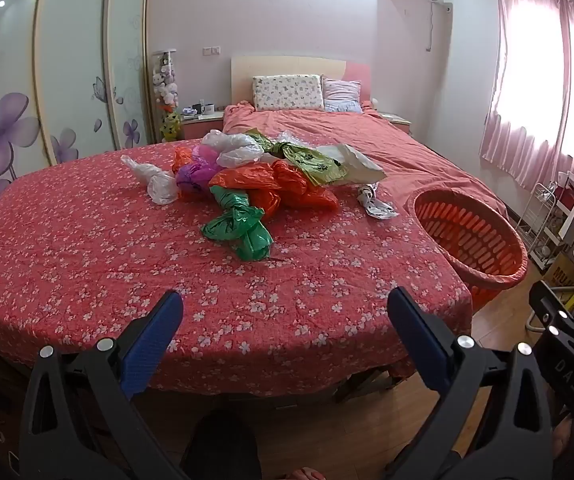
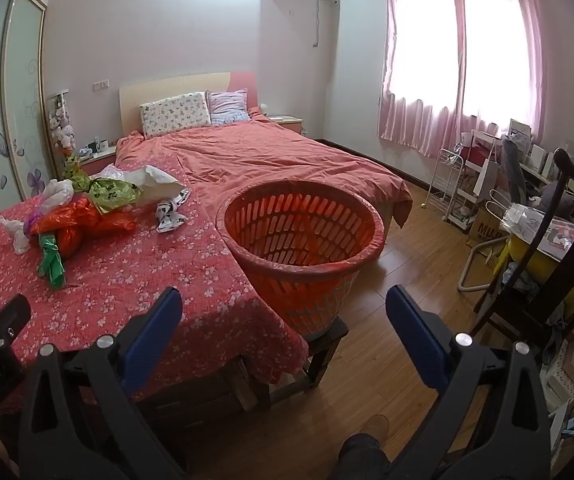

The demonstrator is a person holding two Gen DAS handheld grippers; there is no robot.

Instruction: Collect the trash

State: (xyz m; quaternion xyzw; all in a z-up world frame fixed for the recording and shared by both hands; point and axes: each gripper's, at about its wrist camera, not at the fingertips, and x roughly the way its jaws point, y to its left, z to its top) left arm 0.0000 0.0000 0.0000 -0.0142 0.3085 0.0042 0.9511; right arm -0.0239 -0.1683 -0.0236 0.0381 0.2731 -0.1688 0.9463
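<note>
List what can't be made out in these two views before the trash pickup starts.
- Basket floor: left view, near wall hides it; right view, dim.
- Bags under the pile: both views, the top bags cover them.
- Stool under basket: right view, cloth hides most.
- Nightstand items: too small.

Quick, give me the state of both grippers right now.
Left gripper: jaws wide open, holding nothing, above the red floral cloth.
Right gripper: jaws wide open, holding nothing, near the orange slotted plastic basket.
</note>
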